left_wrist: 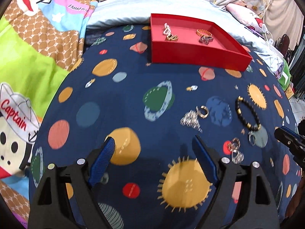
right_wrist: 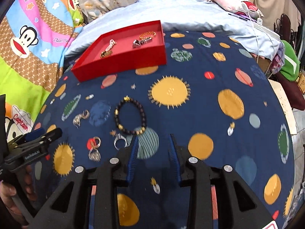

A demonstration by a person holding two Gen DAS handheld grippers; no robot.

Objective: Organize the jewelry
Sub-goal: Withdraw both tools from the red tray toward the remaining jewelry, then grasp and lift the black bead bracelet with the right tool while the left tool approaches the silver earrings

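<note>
Right wrist view shows the black beaded bracelet (right_wrist: 130, 116) lying flat on the planet-print sheet (right_wrist: 205, 103), just ahead of the right gripper (right_wrist: 153, 139), whose jaws stand parted around nothing. Beside it lie a silver ring (right_wrist: 120, 143) and what may be chain pieces (right_wrist: 94, 148), blurred. Farther back, the red tray (right_wrist: 122, 64) holds several pieces. The left gripper (left_wrist: 154, 143) hangs wide apart, empty.
</note>
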